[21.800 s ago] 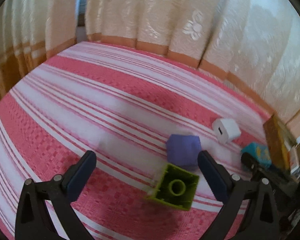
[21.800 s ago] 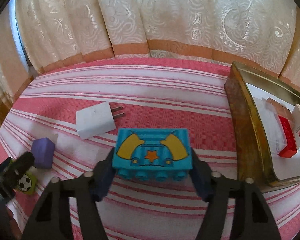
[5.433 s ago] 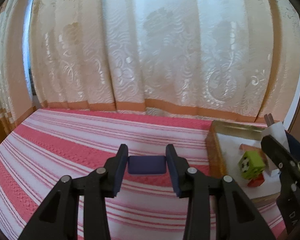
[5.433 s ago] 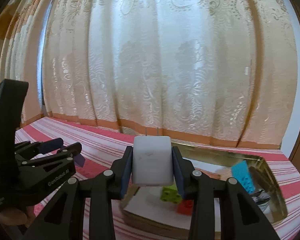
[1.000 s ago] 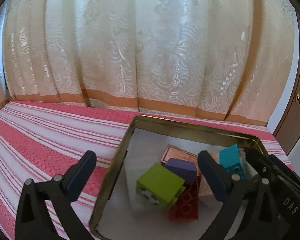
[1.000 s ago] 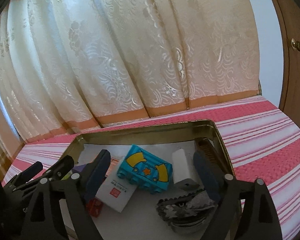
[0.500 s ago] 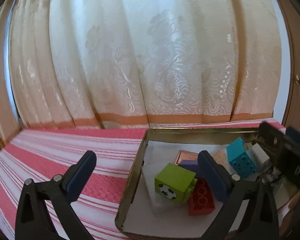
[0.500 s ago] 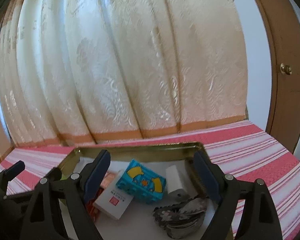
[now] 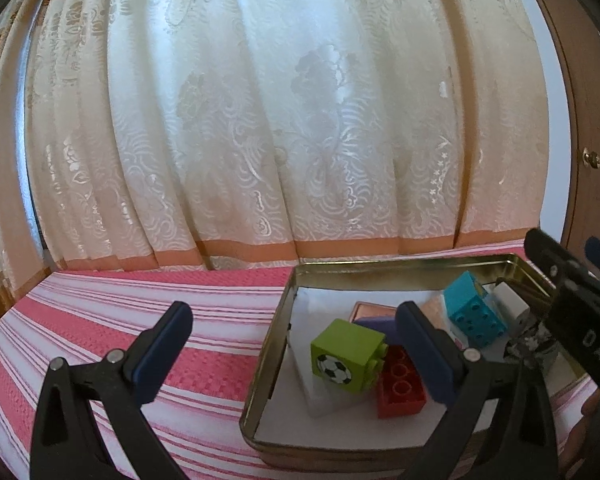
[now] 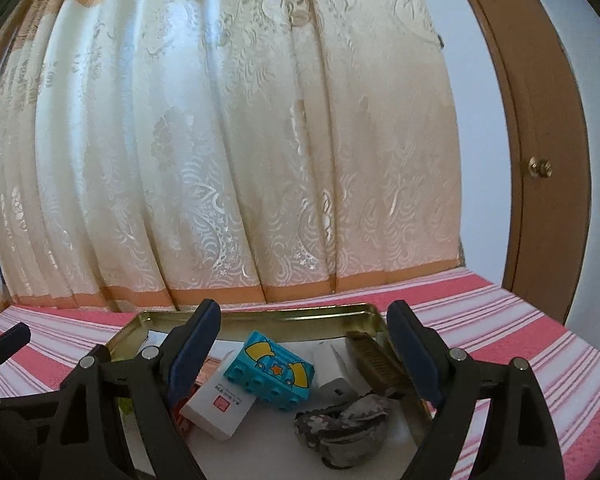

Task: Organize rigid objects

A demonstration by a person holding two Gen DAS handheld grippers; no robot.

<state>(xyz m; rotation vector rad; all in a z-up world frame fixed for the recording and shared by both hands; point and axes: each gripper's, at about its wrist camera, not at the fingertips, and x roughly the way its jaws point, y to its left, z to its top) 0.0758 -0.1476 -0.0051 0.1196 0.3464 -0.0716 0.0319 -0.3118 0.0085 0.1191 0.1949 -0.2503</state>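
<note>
**Desk:** Read me the tray contents, material first.

**Operator:** Gold metal tray (image 9: pixel 274 344), thin upright rim, rounded corners, white lining. It sits on a woven cloth (image 9: pixel 204 344) with pink and white stripes. Inside, on my left wrist view: a lime green block (image 9: pixel 346 354), hard plastic, football print on its near face, leaning on a red studded brick (image 9: pixel 400 390). A purple block (image 9: pixel 380 325) shows just behind them, with a copper-toned flat piece (image 9: pixel 374 307) behind that. A teal studded block (image 9: pixel 474 314) lies further right, a white charger (image 9: pixel 512 306) beside it.

**Desk:** Right wrist view?

**Operator:** The same teal studded block (image 10: pixel 274 370), tilted, yellow shapes and an orange star printed on top. A white carton with a red mark (image 10: pixel 220 406) touches its left side; the white charger (image 10: pixel 332 368) lies just to its right. A crumpled grey wad (image 10: pixel 344 434) sits near me; foil or cloth, I cannot tell.

**Desk:** Claws?

**Operator:** Left claw (image 9: pixel 296 350) spread wide, nothing between its blue pads, hanging over the tray's left rim. Right claw (image 10: pixel 304 354) likewise wide apart and empty, over the tray's middle.

**Desk:** Room to move?

**Operator:** Bare striped cloth runs left of the tray to a cream brocade curtain (image 9: pixel 260 120). A brown door (image 10: pixel 540 160) stands on the right.
</note>
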